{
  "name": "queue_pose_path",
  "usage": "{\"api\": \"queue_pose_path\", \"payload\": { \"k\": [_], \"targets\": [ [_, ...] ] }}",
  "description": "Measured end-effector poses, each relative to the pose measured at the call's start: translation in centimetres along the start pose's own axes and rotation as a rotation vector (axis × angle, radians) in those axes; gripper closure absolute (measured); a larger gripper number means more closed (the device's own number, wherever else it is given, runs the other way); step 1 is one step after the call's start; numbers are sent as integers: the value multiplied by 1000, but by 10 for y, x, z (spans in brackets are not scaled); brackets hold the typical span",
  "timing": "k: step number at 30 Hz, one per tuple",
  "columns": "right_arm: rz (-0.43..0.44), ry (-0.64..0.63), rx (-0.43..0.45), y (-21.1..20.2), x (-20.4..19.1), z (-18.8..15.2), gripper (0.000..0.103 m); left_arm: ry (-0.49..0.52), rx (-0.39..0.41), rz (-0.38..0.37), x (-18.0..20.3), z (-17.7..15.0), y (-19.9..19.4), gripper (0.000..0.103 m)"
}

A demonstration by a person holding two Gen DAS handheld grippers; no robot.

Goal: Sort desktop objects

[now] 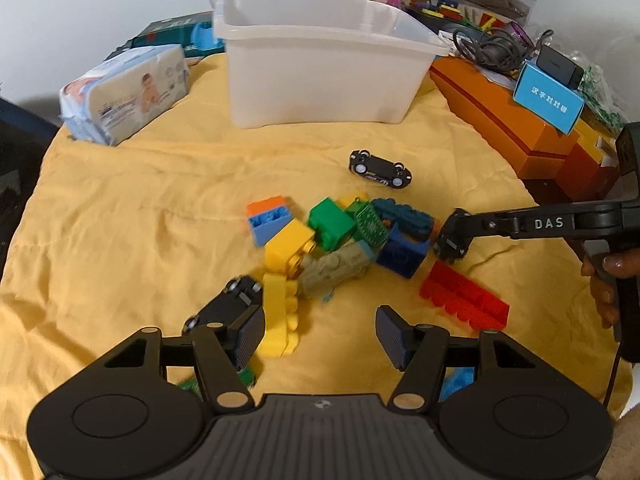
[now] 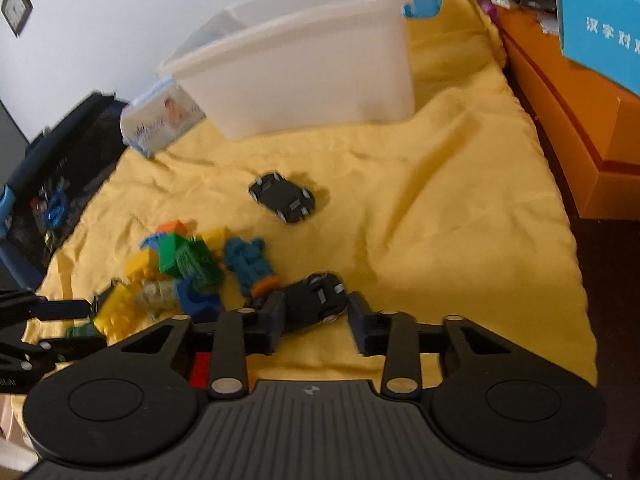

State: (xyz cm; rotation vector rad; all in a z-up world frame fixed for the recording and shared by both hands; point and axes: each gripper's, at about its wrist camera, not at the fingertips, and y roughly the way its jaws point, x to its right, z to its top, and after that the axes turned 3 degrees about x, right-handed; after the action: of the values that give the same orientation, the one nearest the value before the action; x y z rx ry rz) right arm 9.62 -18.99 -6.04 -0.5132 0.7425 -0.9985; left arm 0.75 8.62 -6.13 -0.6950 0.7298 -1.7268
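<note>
Yellow cloth (image 1: 140, 208) covers the work surface. White plastic bin (image 1: 320, 68) stands at upper centre of the left wrist view. Pack of wipes (image 1: 128, 92) lies to its left, apart from it; stacked orange boxes (image 1: 500, 120) run along the right edge, carrying a blue card box (image 1: 548, 98) and tangled cables (image 1: 492, 46).

Toy cars, three counted. One black car (image 1: 380, 169) lies wheels-up alone below the bin, apart from the brick heap. A second black car (image 1: 228, 306) sits lower left, just beside the left gripper's (image 1: 320, 336) left finger. The third (image 2: 316, 300) lies between the right gripper's (image 2: 316, 324) fingers in the right wrist view.

Brick heap (image 1: 340, 236) at centre frame: yellow, green, blue, teal, orange and pale pieces jumbled touching; exact count cannot be told. Red brick (image 1: 464, 298) lies to its lower right, apart from it.

Left gripper: fingers spread wide, nothing between them. Right gripper: fingers partly closed either side of the third car; contact cannot be told through the blur. The heap crowds its left finger.
</note>
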Motion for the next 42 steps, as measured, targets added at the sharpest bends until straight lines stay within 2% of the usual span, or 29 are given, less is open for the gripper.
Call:
{"api": "queue_pose_path", "payload": {
  "k": [2, 6, 9, 10, 13, 16, 19, 21, 22, 24, 25, 26, 27, 30, 32, 35, 39, 41, 42],
  "targets": [
    [18, 16, -9, 4, 0, 1, 69, 22, 5, -9, 5, 9, 4, 38],
    [39, 161, -39, 5, 9, 2, 56, 97, 33, 3, 16, 34, 15, 38],
    [84, 238, -64, 11, 15, -2, 54, 121, 56, -2, 21, 60, 31, 38],
    [92, 235, -58, 13, 14, -2, 57, 123, 58, -8, 23, 69, 38, 38],
    [51, 94, -52, 16, 0, 5, 73, 177, 52, -35, 32, 93, 60, 38],
    [-2, 6, -27, 7, -8, 12, 81, 386, 12, -38, 49, 108, 81, 39],
    [-130, -102, -4, -4, -10, 21, 82, 594, -12, -125, 62, 112, 89, 39],
    [-259, -233, 15, -7, -16, 26, 82, 715, -24, -153, 69, 112, 96, 39],
    [-344, -337, 30, -6, -23, 26, 82, 762, -34, -159, 71, 112, 101, 39],
    [-445, -489, 39, 2, -31, 23, 82, 837, -65, -182, 76, 112, 111, 42],
    [-469, -534, 35, 7, -34, 21, 82, 859, -83, -205, 77, 112, 117, 44],
    [-474, -565, 17, 14, -35, 18, 82, 869, -100, -225, 77, 112, 120, 50],
    [-457, -580, -13, 21, -37, 14, 83, 876, -114, -242, 78, 112, 125, 59],
    [-390, -517, -7, 17, -39, 9, 84, 889, -112, -258, 78, 113, 133, 65],
    [-355, -448, 11, 9, -36, 9, 84, 860, -101, -254, 74, 120, 137, 72],
    [-318, -316, 0, 2, -29, 10, 83, 722, -118, -244, 64, 135, 147, 81],
    [-250, -5, -10, -5, -2, 12, 70, 460, -164, -277, 43, 147, 155, 81],
    [-188, 106, -30, 1, 10, 11, 71, 364, -182, -293, 34, 147, 155, 81],
    [-161, 120, -31, 5, 13, 12, 76, 321, -188, -303, 30, 147, 154, 81]
  ]
}}
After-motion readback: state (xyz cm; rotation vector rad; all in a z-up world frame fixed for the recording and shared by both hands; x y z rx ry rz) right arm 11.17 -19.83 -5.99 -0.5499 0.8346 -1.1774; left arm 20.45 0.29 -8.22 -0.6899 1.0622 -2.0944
